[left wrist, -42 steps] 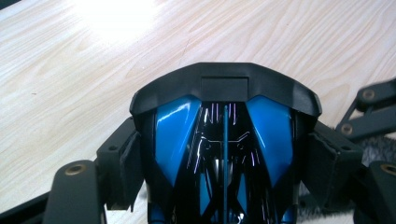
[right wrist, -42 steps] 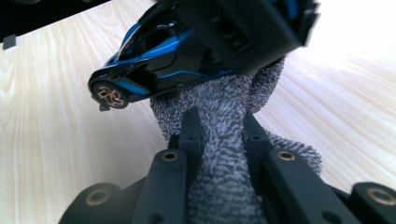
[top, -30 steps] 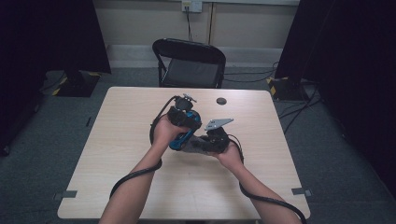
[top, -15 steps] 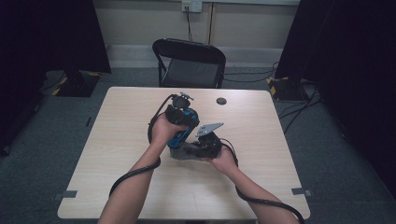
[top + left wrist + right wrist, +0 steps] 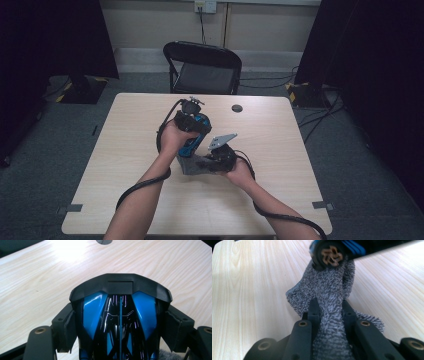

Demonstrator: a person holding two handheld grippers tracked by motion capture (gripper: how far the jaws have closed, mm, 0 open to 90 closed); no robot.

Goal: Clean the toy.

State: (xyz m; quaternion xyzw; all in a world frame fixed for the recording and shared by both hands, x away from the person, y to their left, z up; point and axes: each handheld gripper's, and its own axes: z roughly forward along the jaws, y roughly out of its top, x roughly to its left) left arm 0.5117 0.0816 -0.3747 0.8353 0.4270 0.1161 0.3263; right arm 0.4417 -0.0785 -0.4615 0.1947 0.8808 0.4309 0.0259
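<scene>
Blue-and-black tool [image 5: 120,322] near table [image 5: 125,165] centre, clamped between wide left gripper [image 5: 120,317] jaws. Grey cloth [image 5: 329,297] pinched tight in right gripper [image 5: 329,312], touching the tool's end. Wiping step, seemingly; next, rubbing cloth along casing.

No text, label, brand, number or sign could be read anywhere in the views: none on the glossy blue-and-black plastic device [image 5: 120,322], none on the grey terry cloth [image 5: 329,305], and none on the pale wood-grain desk [image 5: 280,150].
</scene>
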